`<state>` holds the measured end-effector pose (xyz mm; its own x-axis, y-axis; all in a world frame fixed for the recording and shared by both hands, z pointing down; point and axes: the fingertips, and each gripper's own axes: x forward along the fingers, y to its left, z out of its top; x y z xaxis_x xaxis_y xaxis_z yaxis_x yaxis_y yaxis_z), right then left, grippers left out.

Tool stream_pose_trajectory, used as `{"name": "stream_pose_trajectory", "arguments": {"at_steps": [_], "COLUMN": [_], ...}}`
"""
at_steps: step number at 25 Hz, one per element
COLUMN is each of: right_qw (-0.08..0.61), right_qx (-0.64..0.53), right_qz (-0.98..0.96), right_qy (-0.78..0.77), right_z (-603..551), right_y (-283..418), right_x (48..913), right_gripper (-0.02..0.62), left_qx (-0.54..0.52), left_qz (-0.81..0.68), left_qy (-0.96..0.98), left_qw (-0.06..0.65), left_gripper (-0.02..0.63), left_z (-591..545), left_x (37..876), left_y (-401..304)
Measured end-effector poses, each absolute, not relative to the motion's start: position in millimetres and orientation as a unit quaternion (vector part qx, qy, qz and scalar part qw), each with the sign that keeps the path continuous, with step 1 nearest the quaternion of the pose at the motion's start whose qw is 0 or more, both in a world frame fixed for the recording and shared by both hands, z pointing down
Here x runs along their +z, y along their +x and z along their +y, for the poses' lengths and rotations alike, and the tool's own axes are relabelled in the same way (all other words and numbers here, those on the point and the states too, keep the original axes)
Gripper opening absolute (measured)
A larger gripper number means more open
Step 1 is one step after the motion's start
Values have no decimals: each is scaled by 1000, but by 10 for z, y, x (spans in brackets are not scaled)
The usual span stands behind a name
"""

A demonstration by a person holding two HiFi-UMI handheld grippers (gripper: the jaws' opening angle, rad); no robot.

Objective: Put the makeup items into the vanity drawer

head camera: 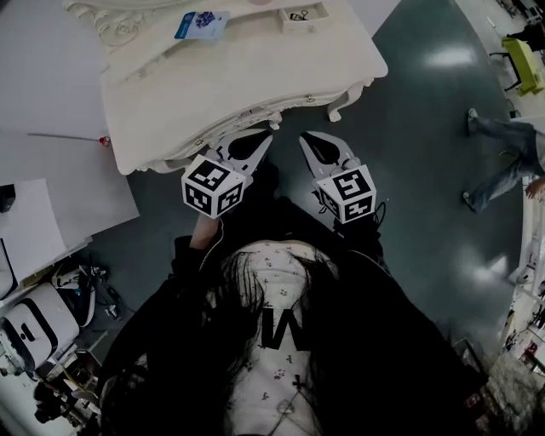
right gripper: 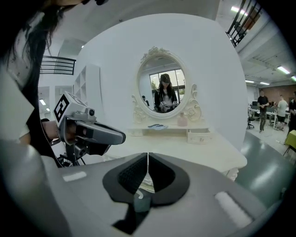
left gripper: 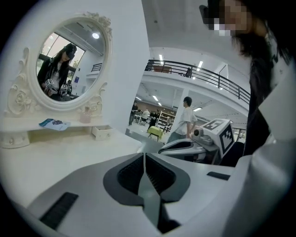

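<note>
L gripper [head camera: 261,145] & R gripper [head camera: 312,143] sit side by side near the person's chest, tips just over the front edge of the white counter [head camera: 255,77]. Both jaws are fully closed, nothing btwn them. Further back on the rear shelf lies a blue packet [head camera: 202,24], w/ the small drawer [head camera: 302,15] open to its right. An oval mirror [right gripper: 162,88] stands behind.

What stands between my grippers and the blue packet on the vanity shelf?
Nothing visible. Only bare vanity top lies between the left gripper, the right gripper and the blue packet. Both jaws are shut and empty, near the front edge.
</note>
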<state>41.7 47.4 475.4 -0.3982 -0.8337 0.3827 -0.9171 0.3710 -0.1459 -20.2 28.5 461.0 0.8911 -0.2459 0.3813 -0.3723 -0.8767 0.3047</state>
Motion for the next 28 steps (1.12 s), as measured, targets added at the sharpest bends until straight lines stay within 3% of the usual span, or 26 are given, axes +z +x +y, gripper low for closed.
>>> {"name": "stream_pose_trajectory", "arguments": {"at_steps": [11, 28], "right_qw": [118, 130], "right_qx": [150, 110], "right_qz": [-846, -876], "right_qy": [498, 450], "right_z": [1160, 1340], "right_y": [-62, -556], "right_x": [4732, 4660], "right_gripper": [17, 9], "left_qx": [171, 155], "left_qz": [-190, -251], "left_qy": [949, 936], "left_qw": [186, 193], "left_gripper": [0, 0], "left_z": [1047, 1298], "left_x": [4645, 4704], "left_y": [-593, -1079]}}
